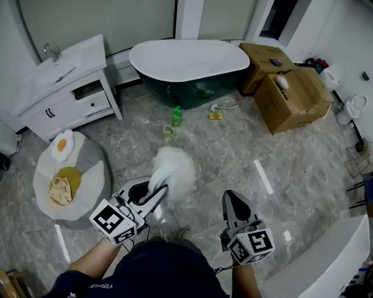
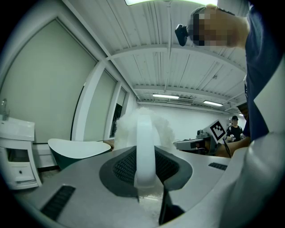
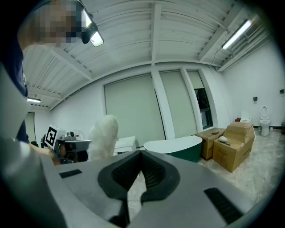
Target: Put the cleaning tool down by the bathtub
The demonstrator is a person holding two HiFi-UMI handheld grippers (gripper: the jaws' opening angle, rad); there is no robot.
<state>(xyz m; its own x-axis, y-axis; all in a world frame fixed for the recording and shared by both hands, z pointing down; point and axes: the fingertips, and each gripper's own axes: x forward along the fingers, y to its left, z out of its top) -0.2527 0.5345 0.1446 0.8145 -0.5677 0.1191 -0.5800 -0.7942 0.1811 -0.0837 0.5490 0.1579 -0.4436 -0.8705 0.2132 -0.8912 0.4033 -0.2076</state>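
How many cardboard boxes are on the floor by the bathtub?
2. One cardboard box sits beside the right end of the bathtub. A bigger box sits just right of the first, a little nearer. More could be hidden outside the picture.

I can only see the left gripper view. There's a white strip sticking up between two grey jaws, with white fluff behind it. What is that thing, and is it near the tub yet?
Observer: In the head view it's a fluffy white duster. The left gripper holds it by the handle above the marble floor, well short of the bathtub.
Operator: Is the other hand carrying something too?
Observer: No. The right gripper view shows the right gripper shut, with nothing between its jaws.
Operator: Is there anything on the floor by the tub?
Observer: Yes, a green bottle sits on the floor just in front of the bathtub.
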